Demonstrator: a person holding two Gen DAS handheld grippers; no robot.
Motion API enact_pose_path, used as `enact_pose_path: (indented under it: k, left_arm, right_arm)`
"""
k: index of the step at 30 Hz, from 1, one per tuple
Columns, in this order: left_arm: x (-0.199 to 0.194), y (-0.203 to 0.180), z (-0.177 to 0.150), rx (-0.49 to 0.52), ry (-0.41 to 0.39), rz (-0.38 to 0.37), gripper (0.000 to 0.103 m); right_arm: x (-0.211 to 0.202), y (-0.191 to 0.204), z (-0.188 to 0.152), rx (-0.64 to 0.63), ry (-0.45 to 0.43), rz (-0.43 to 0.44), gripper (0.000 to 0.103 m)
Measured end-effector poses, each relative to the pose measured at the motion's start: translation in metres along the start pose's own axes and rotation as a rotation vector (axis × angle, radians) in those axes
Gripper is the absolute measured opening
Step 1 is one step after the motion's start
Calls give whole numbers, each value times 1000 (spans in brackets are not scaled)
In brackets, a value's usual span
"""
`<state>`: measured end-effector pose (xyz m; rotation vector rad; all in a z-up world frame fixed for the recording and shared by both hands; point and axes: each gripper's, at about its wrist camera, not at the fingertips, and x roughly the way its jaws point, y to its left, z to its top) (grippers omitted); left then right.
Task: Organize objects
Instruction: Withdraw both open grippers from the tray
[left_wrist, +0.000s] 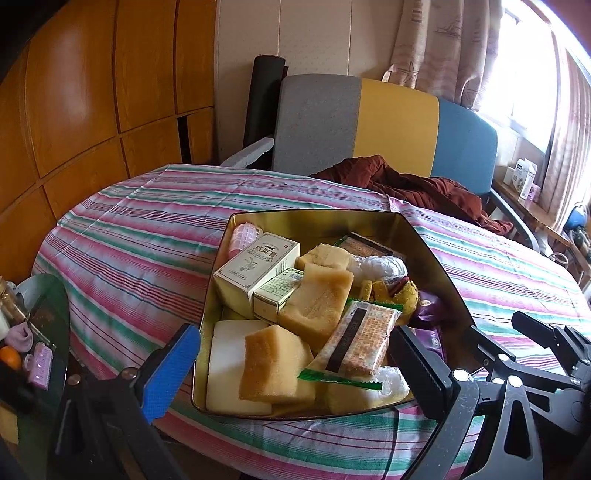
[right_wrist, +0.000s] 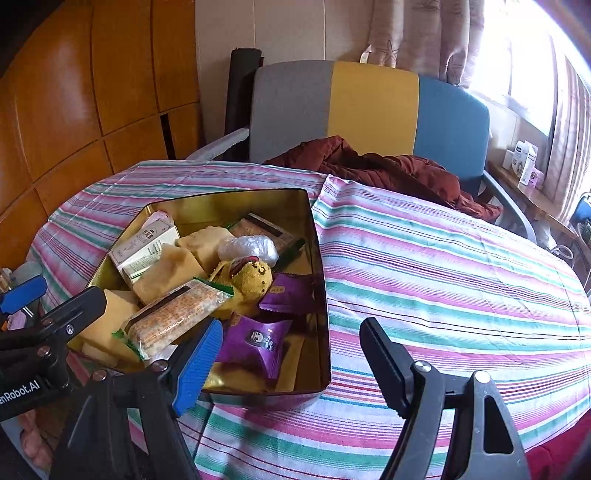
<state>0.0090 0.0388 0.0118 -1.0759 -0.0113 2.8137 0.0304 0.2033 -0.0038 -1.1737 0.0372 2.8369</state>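
Big picture: the striped desk carries a gold tin, sitting toward its near left side and piled with goods. Everything in sight is already in that tin, so this fits either sorting out or packing finished; I can't call it. Inside: yellow sponge blocks, white medicine boxes, a cracker packet, purple snack packets. Left claw hovers at the tin's near edge, jaws wide, holding nothing. Right claw gapes empty too, at the tin's right corner.
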Motion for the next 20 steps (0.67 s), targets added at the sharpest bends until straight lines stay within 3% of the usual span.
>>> enact_pose_path:
  k: [20]
  left_arm:
    - [3, -2, -2, 30, -10, 12, 103]
  right_arm:
    - [5, 4, -1, -17, 9, 5, 78]
